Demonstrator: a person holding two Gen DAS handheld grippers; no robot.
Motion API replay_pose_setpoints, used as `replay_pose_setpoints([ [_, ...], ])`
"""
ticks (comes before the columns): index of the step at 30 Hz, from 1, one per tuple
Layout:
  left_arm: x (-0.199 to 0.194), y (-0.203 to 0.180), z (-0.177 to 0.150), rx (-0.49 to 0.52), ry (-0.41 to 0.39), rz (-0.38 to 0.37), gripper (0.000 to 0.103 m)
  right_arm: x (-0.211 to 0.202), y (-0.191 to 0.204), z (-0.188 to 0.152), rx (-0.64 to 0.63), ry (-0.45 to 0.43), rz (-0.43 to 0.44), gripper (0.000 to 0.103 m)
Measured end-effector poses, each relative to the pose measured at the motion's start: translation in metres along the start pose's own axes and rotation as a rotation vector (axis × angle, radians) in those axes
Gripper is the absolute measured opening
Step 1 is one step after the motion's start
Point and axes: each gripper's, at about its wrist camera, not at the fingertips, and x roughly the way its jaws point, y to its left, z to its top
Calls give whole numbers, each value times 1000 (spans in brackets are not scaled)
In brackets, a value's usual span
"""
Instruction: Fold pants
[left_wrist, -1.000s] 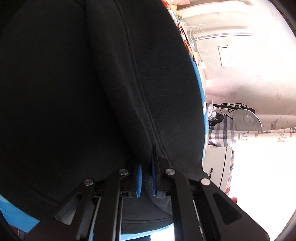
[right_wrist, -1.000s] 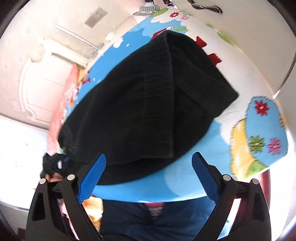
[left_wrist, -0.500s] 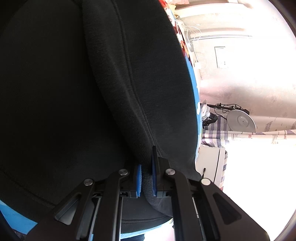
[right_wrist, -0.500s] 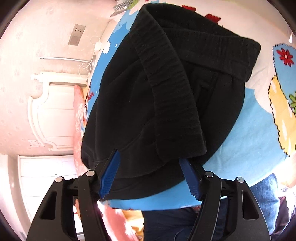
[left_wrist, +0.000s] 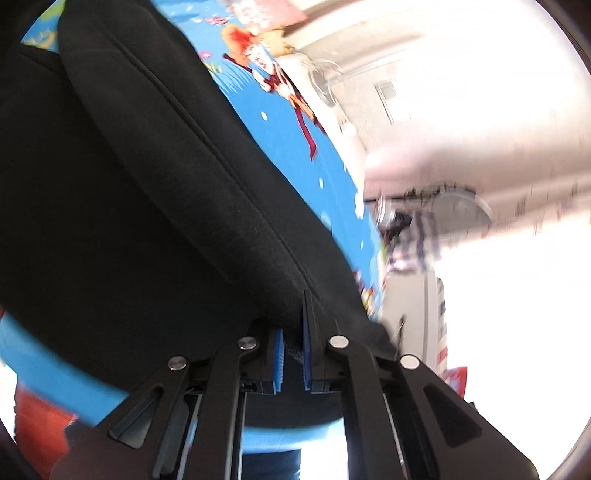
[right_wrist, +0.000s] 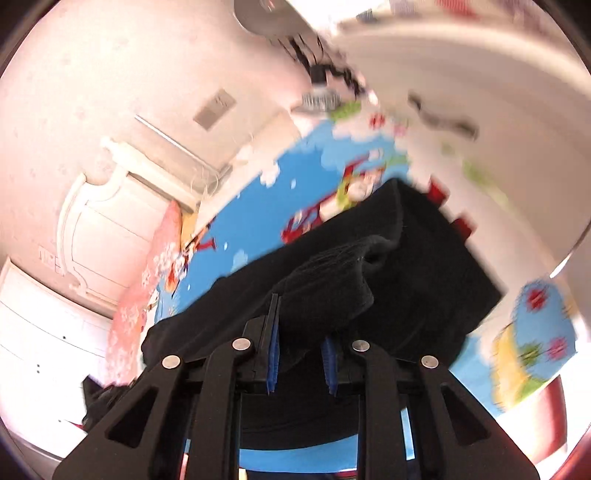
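Black fleece pants (left_wrist: 122, 206) lie on a bed with a bright blue cartoon sheet (left_wrist: 288, 140). My left gripper (left_wrist: 292, 347) is shut on the pants' near edge, beside a long seam, and the cloth rises with it. In the right wrist view the pants (right_wrist: 424, 280) lie bunched, their ribbed waistband (right_wrist: 332, 291) folded over. My right gripper (right_wrist: 301, 350) is closing its jaws on that bunched black cloth, which fills the gap between the blue pads and lifts off the sheet (right_wrist: 258, 229).
A pink pillow (right_wrist: 147, 288) lies at the bed's far left edge below a white headboard (right_wrist: 99, 206). A fan (left_wrist: 461, 210) and cluttered shelves stand beyond the bed's right side. A person's blue jeans (left_wrist: 273, 461) show below the near edge.
My right gripper's jaws came together from wide apart onto the waistband side of the pants and lifted. The left gripper rose with its hold, exposing more blue sheet beyond the pants.
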Motion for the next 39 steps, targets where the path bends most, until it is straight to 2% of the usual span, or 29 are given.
replay_pose_setpoints([
  [2,5,4,-31,13,33,27,7,9,-19,-3,27,30,-65,22],
  [5,36,35,-66,-22,93,126,7,45,-61,-23,83,148,-164,22],
  [6,40,44,-71,-49,97,135,8,56,-68,-33,75,176,-197,22],
  [8,44,58,-76,-77,89,130,11,59,-71,-42,58,180,-216,22],
  [9,43,58,-75,-73,88,128,17,58,-70,-42,42,183,-222,23],
  [10,39,57,-73,-68,85,130,31,59,-67,-41,20,189,-230,24],
  [12,30,57,-67,-66,71,115,49,58,-65,-39,19,193,-232,28],
  [15,-7,70,-42,-101,-15,108,50,54,-73,-40,59,192,-197,30],
  [18,-46,90,-11,-129,-134,161,50,55,-77,-41,72,188,-176,30],
  [21,-102,128,45,-201,-326,230,50,56,-72,-38,49,178,-173,29],
  [23,-129,145,76,-233,-394,230,50,56,-66,-38,6,174,-194,26],
  [25,-142,165,113,-264,-426,249,50,55,-65,-38,6,174,-199,25],
  [29,-142,206,183,-344,-415,273,49,53,-60,-37,-3,164,-203,25],
  [32,-127,221,216,-363,-368,313,49,57,-59,-36,6,174,-214,26],
  [33,-121,230,224,-404,-348,334,48,57,-61,-36,21,175,-208,27],
  [35,-102,235,234,-423,-293,314,48,59,-65,-36,36,180,-196,28],
  [36,-94,236,236,-421,-255,317,44,60,-66,-36,31,180,-193,28],
  [38,-85,233,245,-391,-232,360,32,63,-64,-35,0,178,-207,24],
  [39,-82,229,251,-370,-208,362,14,63,-62,-35,-9,180,-211,23],
])
